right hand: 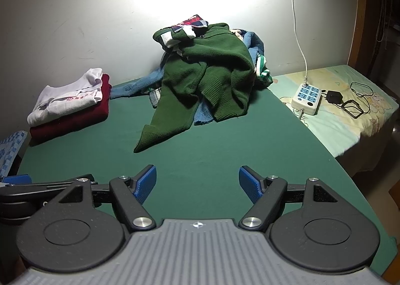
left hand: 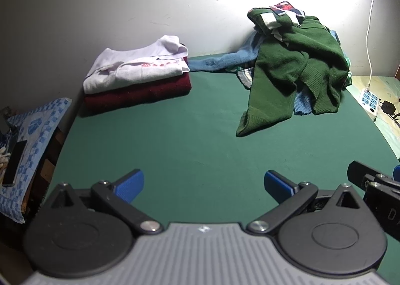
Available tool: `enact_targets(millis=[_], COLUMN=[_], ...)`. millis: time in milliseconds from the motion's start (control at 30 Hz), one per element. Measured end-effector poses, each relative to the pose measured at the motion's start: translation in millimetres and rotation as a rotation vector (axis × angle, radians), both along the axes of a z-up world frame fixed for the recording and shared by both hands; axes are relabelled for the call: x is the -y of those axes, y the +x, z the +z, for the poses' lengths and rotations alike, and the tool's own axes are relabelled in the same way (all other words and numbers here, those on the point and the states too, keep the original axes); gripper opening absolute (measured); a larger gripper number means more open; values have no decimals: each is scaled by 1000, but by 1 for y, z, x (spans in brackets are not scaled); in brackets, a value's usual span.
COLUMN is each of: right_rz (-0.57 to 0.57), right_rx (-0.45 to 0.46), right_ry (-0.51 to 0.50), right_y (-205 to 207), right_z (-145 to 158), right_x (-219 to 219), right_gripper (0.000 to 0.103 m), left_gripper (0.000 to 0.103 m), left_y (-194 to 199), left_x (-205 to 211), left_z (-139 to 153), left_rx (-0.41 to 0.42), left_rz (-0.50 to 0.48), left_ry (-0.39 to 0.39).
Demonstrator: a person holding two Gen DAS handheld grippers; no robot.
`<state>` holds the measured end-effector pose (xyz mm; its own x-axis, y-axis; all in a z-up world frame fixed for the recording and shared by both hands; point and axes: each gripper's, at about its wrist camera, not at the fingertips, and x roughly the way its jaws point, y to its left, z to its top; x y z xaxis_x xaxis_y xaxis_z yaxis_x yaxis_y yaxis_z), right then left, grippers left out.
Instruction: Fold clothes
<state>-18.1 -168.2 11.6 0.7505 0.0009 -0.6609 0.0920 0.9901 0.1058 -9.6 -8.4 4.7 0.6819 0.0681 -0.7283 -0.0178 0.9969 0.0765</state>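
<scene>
A heap of unfolded clothes lies at the back of the green table (left hand: 195, 135) (right hand: 200, 140), topped by a dark green sweater (left hand: 295, 72) (right hand: 210, 77) with one sleeve trailing toward me. Blue knitwear (left hand: 220, 61) (right hand: 130, 89) pokes out from under it. At the back left, a folded white garment (left hand: 135, 67) (right hand: 67, 100) rests on a folded maroon one (left hand: 140, 92) (right hand: 72, 120). My left gripper (left hand: 203, 185) hovers open over the bare near part of the table, nothing between its blue pads. My right gripper (right hand: 197, 183) is open beside it, also holding nothing.
A white power strip (right hand: 306, 99) (left hand: 370, 101) with a cord running up the wall, a black adapter (right hand: 333, 97) and cables lie on a pale printed sheet to the right. A blue-patterned cushion (left hand: 30, 140) with a dark phone (left hand: 15, 162) sits left of the table.
</scene>
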Motion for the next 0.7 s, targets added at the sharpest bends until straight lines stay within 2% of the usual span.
enact_targets(millis=[700], right_rz=[13], right_rx=[-13], right_ry=[-1], right_y=[-1], right_z=[-3], right_x=[-1], right_gripper=[77], left_gripper=[102], left_y=[-2], left_x=[3], left_z=[-6], left_rx=[-20], left_rz=[-12], left_ry=[5])
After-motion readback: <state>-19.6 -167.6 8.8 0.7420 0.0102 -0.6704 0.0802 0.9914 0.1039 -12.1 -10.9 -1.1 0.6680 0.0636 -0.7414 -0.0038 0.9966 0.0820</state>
